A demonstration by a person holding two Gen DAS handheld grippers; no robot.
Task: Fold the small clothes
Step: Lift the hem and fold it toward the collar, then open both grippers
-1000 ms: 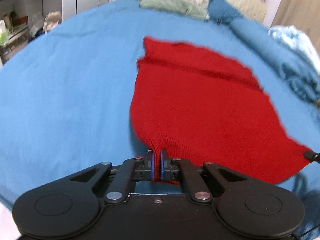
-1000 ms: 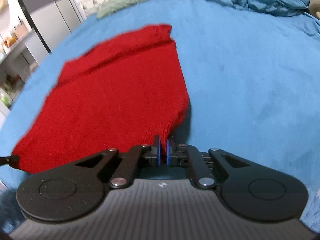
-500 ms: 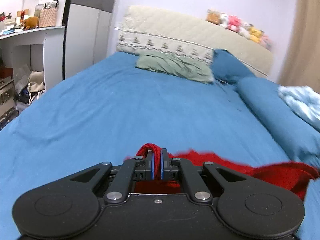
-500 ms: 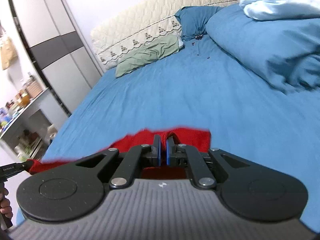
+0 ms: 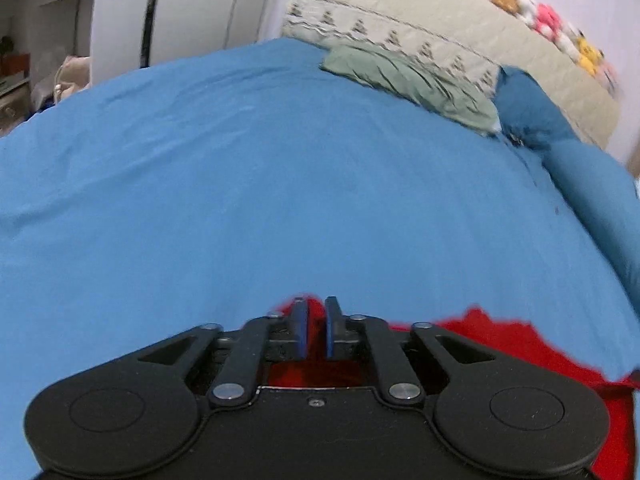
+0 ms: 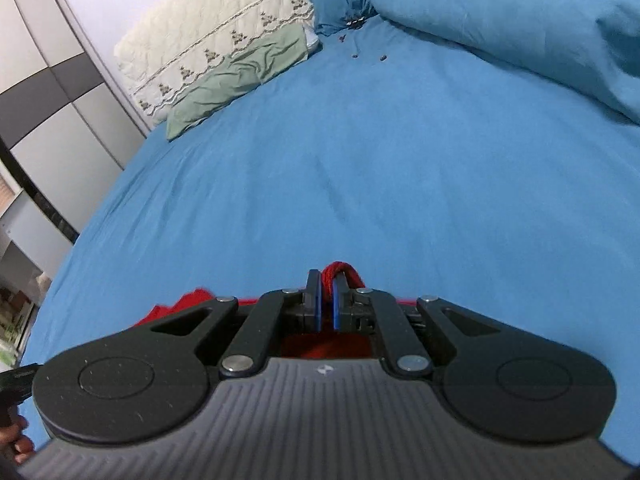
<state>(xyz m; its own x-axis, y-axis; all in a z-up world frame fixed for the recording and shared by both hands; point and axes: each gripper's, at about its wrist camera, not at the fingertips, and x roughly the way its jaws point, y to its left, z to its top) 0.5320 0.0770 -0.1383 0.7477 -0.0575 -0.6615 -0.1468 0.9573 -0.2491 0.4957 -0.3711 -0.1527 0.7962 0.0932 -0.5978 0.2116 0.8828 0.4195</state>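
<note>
You are holding a red knitted garment (image 5: pixel 500 344) over a bed covered by a blue sheet (image 5: pixel 248 184), one gripper in each hand. In the left wrist view, your left gripper (image 5: pixel 313 330) is showing a narrow gap between its blue-padded fingers (image 5: pixel 299 330); red knit is showing in that gap and just past the tips, but whether the pads are pinching it is not clear. The rest of the red fabric is spreading out to the right of the gripper, toward the lower right corner of the view, lying low against the sheet near the foot edge of the bed.

In the right wrist view, your right gripper (image 6: pixel 326 304) is closing its two blue pads (image 6: pixel 316 304) almost together on a bunched fold of the same red knit (image 6: pixel 340 274), which is looping up above the fingertips. More red fabric is peeking out to the left of the gripper body. At the lower left corner of this view, part of your other hand (image 6: pixel 18 440) is showing on a black handle.

Toward the head edge of the bed, a sage green pillow (image 6: pixel 240 76) is lying against a cream quilted headboard (image 5: pixel 440 48). A dark blue pillow (image 5: pixel 528 108) is sitting beside it, and a bunched blue duvet (image 6: pixel 520 20) is running along the right edge of the bed. Blurred plush toys (image 5: pixel 552 28) are lining the top of the headboard. A white and grey wardrobe (image 6: pixel 44 92) is standing off the left edge of the bed
</note>
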